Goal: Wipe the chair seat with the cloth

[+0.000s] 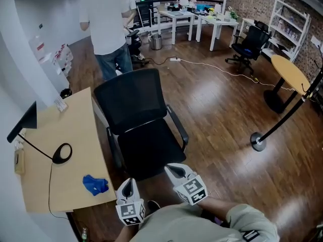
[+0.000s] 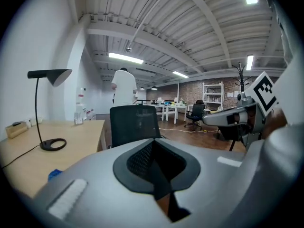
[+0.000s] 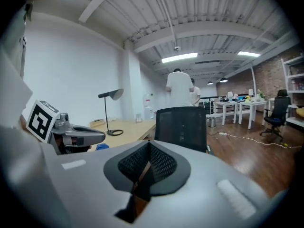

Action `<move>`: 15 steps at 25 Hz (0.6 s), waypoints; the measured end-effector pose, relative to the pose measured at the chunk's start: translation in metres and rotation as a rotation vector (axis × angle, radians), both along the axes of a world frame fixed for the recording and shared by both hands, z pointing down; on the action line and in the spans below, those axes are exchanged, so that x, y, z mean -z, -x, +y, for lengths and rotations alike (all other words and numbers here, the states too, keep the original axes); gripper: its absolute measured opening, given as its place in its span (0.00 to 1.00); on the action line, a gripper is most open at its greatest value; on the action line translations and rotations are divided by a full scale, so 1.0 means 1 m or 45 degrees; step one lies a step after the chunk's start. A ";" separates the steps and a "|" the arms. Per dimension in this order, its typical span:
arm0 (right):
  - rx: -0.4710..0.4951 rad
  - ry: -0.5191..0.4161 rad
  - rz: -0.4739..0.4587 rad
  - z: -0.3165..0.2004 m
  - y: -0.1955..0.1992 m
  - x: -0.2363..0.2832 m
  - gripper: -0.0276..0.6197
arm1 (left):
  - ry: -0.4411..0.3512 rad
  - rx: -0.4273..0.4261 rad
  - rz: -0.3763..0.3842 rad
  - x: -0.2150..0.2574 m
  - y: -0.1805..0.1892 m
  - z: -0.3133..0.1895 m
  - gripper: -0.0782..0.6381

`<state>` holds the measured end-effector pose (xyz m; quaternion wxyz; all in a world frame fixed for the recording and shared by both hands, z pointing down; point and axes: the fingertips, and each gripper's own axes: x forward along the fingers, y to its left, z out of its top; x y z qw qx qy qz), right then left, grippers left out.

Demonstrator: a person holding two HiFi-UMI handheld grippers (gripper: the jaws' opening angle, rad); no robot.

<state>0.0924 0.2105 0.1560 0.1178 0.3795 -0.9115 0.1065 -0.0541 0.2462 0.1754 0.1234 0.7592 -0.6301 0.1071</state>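
Note:
A black office chair stands in the middle, its seat (image 1: 151, 146) facing me and its mesh back (image 1: 130, 101) behind. The blue cloth (image 1: 95, 184) lies crumpled on the wooden desk (image 1: 75, 130) at the left, near the front corner. My left gripper (image 1: 129, 182) hovers just right of the desk corner, shut and empty, a hand's width from the cloth. My right gripper (image 1: 174, 169) is by the seat's front edge, also shut with nothing in it. The left gripper view shows the chair back (image 2: 134, 125) and a bit of cloth (image 2: 54, 174).
A black lamp base (image 1: 62, 153) with its cable sits on the desk. A person in a white shirt (image 1: 106, 24) stands behind the chair. Another office chair (image 1: 250, 44), white tables (image 1: 176, 15), a round table (image 1: 290, 73) and a stanchion base (image 1: 259, 142) stand to the right.

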 end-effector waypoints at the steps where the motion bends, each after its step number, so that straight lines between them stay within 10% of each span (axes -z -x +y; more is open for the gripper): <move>1: -0.024 -0.004 -0.017 0.005 -0.020 0.003 0.05 | -0.001 -0.008 0.009 0.004 -0.018 0.003 0.12; 9: -0.005 -0.047 -0.069 0.066 -0.133 0.010 0.05 | -0.004 -0.084 -0.006 0.007 -0.175 0.055 0.12; 15: 0.048 -0.022 -0.071 0.101 -0.173 -0.004 0.05 | -0.003 -0.009 -0.073 0.008 -0.210 0.085 0.12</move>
